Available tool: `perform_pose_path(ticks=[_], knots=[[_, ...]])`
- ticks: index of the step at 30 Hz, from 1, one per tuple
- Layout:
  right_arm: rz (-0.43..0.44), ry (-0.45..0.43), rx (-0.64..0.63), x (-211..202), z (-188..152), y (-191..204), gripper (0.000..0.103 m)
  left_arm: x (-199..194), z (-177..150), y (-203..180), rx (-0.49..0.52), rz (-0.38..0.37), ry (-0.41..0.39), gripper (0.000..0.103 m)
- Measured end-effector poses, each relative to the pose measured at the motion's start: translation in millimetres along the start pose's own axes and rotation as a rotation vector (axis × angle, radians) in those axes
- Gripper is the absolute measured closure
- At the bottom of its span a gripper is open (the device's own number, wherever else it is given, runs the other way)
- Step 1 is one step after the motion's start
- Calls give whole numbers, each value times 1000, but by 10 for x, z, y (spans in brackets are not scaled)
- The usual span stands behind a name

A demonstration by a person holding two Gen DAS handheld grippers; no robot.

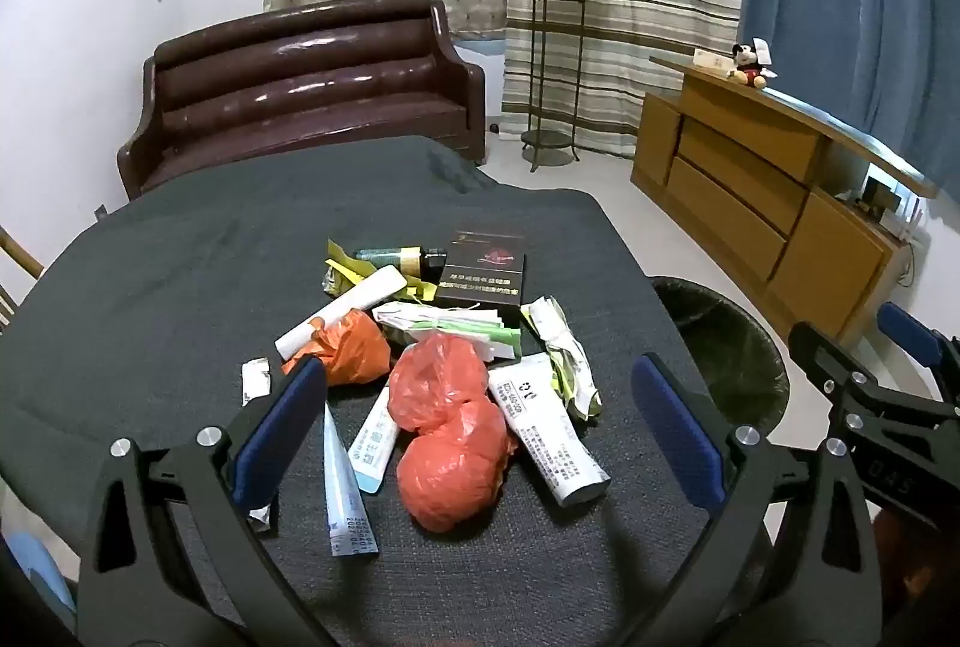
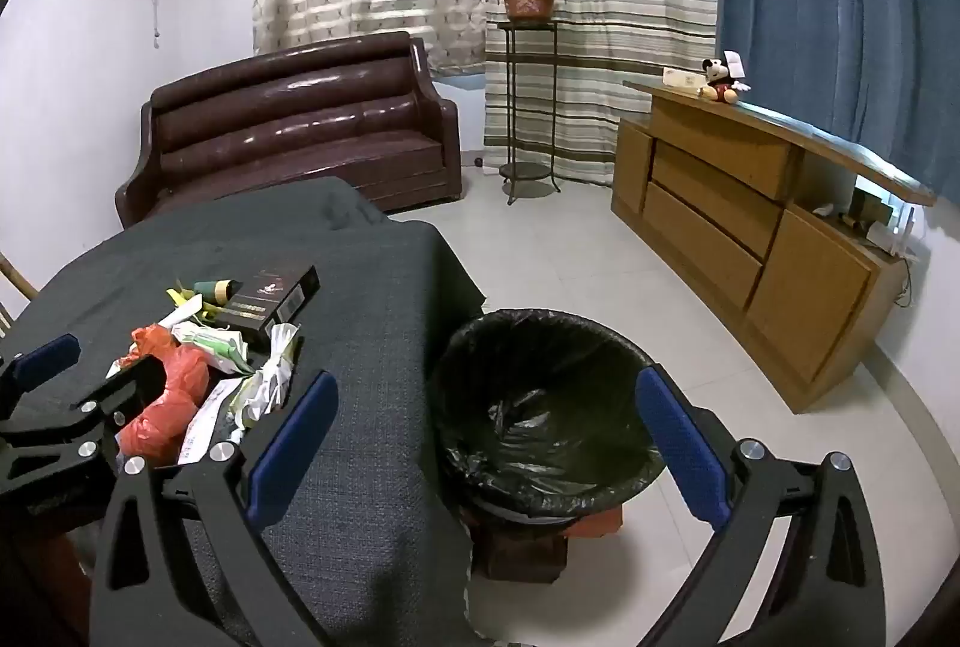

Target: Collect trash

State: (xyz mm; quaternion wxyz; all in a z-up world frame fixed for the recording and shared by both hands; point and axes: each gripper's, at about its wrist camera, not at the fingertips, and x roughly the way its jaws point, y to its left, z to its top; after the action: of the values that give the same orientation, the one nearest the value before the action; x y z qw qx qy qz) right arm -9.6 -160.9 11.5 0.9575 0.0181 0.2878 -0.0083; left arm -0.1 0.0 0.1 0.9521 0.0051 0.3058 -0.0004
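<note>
A pile of trash lies on the dark grey tablecloth (image 1: 150, 287): a crumpled red plastic bag (image 1: 447, 425), an orange bag (image 1: 351, 347), a white tube (image 1: 549, 437), a black cigarette box (image 1: 480, 275), paper wrappers and sachets. My left gripper (image 1: 474, 425) is open and empty, its blue pads on either side of the red bag. My right gripper (image 2: 486, 443) is open and empty, held above the black-lined trash bin (image 2: 540, 407) beside the table. The pile also shows in the right wrist view (image 2: 198, 359), with the left gripper (image 2: 90, 383) over it.
The bin (image 1: 732, 347) stands on the tiled floor off the table's right edge. A brown leather sofa (image 1: 300, 89) stands behind the table. A wooden cabinet (image 2: 750, 227) with a toy on top is at the right. A plant stand (image 2: 528, 107) is by the curtains.
</note>
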Motion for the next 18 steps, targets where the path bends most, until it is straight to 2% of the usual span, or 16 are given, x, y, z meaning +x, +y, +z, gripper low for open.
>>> perform_pose_path(ticks=[18], knots=[[-3, 13, 0, 38, -36, -15, 6, 7, 1, 6, -7, -2, 6, 4]])
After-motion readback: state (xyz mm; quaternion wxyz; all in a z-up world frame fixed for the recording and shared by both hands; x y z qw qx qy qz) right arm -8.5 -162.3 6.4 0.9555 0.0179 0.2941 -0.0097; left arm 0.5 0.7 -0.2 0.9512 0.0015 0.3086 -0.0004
